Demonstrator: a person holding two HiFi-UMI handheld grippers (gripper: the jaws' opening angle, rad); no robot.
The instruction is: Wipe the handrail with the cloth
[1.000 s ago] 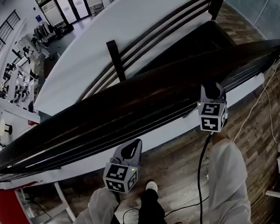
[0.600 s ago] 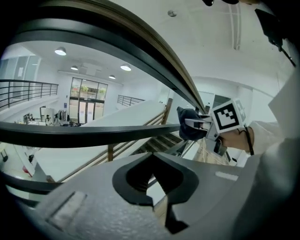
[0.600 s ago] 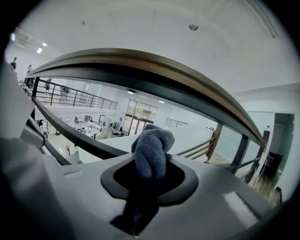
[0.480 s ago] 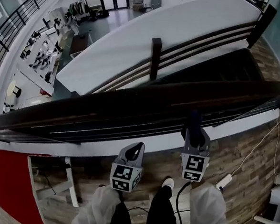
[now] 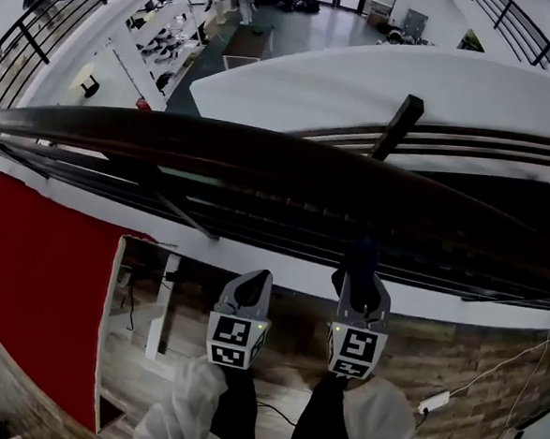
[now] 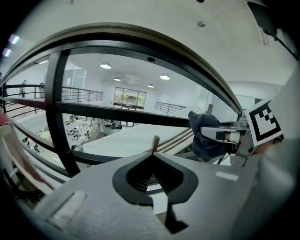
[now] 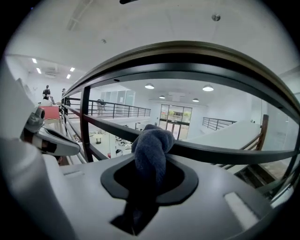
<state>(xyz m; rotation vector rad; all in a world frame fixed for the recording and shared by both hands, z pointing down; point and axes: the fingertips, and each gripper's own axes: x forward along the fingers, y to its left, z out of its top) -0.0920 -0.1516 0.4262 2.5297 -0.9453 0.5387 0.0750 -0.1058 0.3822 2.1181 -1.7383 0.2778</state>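
Looking soft and light, the cloth (image 7: 151, 145) sat clamped mid-bunch in the right gripper (image 7: 147, 176); the left gripper (image 6: 152, 157) was closed, empty.

Dim, dark-toned head view — gripper views brighter under ceiling lights (image 6: 105, 66), edges fisheye-bent and black-vignetted.

No text, label or number is legible.

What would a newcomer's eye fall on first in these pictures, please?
The dark handrail sweeps across the whole head view, with a bright hall far below it. Below its middle, the right gripper is shut on a dark blue cloth, while the left gripper beside it is shut and empty.
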